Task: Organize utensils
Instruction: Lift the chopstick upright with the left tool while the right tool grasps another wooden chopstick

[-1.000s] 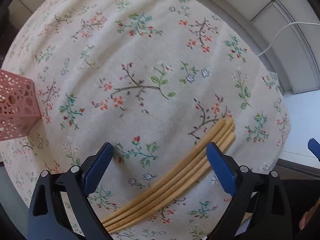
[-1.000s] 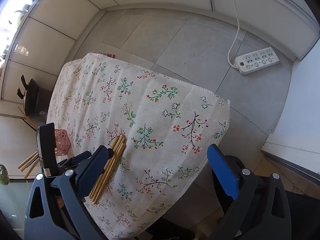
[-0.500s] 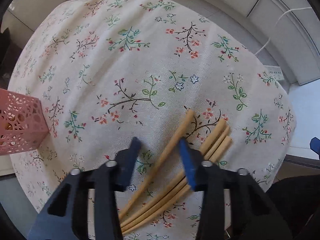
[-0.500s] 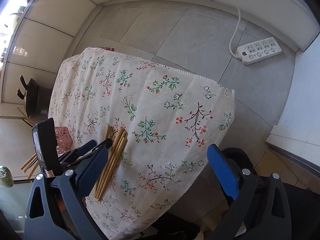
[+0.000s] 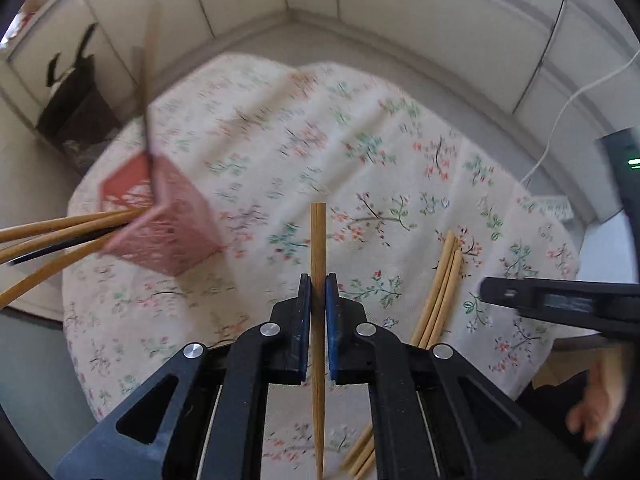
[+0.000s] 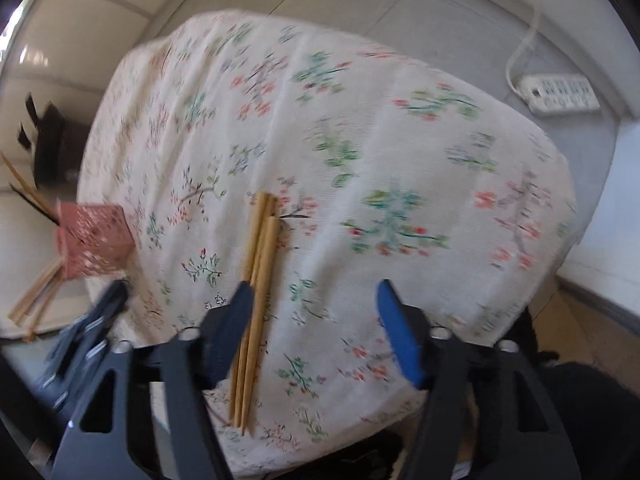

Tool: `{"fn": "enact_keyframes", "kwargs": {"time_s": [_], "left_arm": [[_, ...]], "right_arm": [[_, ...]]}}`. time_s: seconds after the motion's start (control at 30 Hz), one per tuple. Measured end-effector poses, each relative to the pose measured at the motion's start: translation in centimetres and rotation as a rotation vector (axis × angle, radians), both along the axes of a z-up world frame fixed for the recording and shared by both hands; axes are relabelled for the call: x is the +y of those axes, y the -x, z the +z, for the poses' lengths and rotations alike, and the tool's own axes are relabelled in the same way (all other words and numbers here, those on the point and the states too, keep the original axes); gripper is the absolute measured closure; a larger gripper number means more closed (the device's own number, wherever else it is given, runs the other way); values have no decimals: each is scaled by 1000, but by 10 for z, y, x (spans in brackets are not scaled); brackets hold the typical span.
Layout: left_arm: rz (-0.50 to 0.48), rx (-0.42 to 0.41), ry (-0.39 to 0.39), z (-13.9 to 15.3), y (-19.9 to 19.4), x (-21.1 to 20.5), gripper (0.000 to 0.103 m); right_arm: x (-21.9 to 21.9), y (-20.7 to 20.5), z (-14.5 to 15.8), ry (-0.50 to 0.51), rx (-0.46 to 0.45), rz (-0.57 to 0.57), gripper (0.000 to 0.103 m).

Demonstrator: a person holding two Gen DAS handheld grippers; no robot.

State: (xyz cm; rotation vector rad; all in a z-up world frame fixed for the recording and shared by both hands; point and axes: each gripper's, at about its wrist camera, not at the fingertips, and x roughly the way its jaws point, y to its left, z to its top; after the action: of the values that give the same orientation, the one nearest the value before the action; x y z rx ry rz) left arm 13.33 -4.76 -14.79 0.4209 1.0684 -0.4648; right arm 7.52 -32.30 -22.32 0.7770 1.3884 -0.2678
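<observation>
The left tool (image 5: pixel 314 292) pinches one pale wooden chopstick (image 5: pixel 318 240) between its blue pads, its jaws having just been closing on it. The stick runs straight along the tool's line, its blunt end sticking out past the pads above the cream flower-printed cloth (image 5: pixel 360 168) that covers the counter. To the left on that cloth stands a pink perforated square holder (image 5: pixel 160 220), blurred in this view, with several wooden chopsticks (image 5: pixel 60 226) and a dark one leaning out of its mouth towards the left edge of the picture.

To the right of the held stick, a small bundle of light wooden chopsticks (image 5: pixel 438 292) lies flat on the cloth, side by side and touching one another.

The right tool (image 6: pixel 316 300) stands half spread over the near part of the counter, its jaws having just been closing, with nothing between the pads. Its left blue pad (image 6: pixel 236 320) sits over the bundle, which runs lengthwise towards the camera. Whether the pad touches the sticks cannot be told. A white power strip (image 6: pixel 560 94) lies on the grey floor beyond the counter.
</observation>
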Motion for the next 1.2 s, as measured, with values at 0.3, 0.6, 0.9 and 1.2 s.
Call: {"fn": "enact_keyframes", "kwargs": {"time_s": [0.3,0.6,0.9,1.2], "left_arm": [[60,-129,94,61,27,26,97],[64,-138,107,65,25,30,96],[113,-156,166,75,22,43,96],[206,-220,297,115,28,86,97]], "right_arm": [[18,-28,-14,68,26,34,88],[31,-40,-19,143,55,78,89],[22,-39,-18,59,-28,15,95],[35,4,95,144,-454,167,96]]}}
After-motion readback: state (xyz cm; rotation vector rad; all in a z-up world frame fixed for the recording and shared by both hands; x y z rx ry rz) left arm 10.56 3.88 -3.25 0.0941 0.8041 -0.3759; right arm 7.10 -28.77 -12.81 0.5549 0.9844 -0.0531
